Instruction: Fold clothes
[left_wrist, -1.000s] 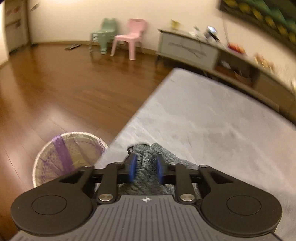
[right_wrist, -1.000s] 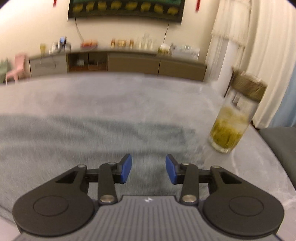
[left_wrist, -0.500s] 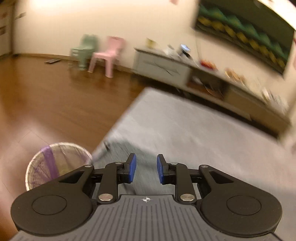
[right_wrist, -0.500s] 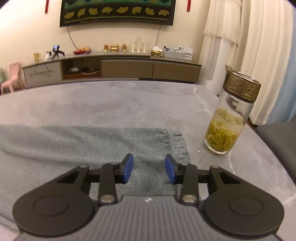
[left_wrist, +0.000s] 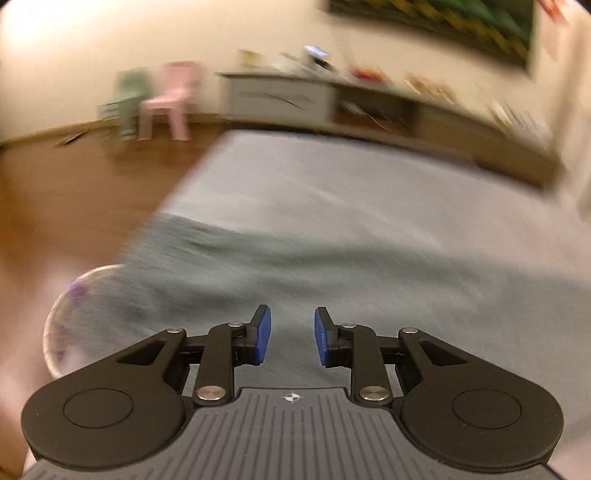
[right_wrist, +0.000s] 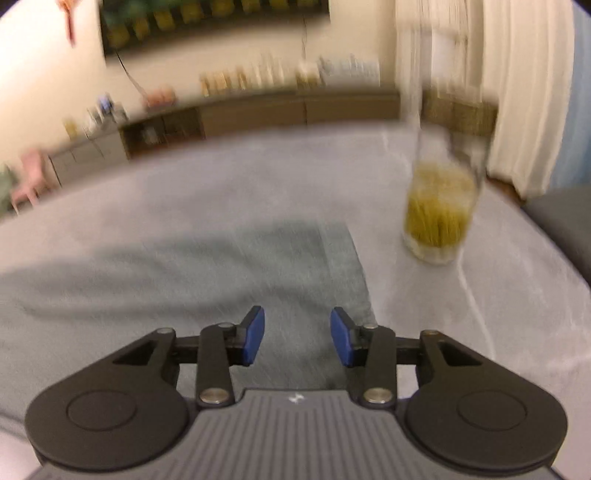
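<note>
- Grey table carries the flat garment; a tea jar stands just beside its edge.
- Left hand-held gripper and right hand-held gripper gape, holding nothing.
- Risk: a sweeping fold could topple the jar.

left gripper: blue pads apart, nothing between them, over the garment
garment: grey knit, spread flat on table, reaches table's left edge
table: grey top, blurred
basket: on floor, just left of table edge
pink chair: far beyond table, beside green chair
</note>
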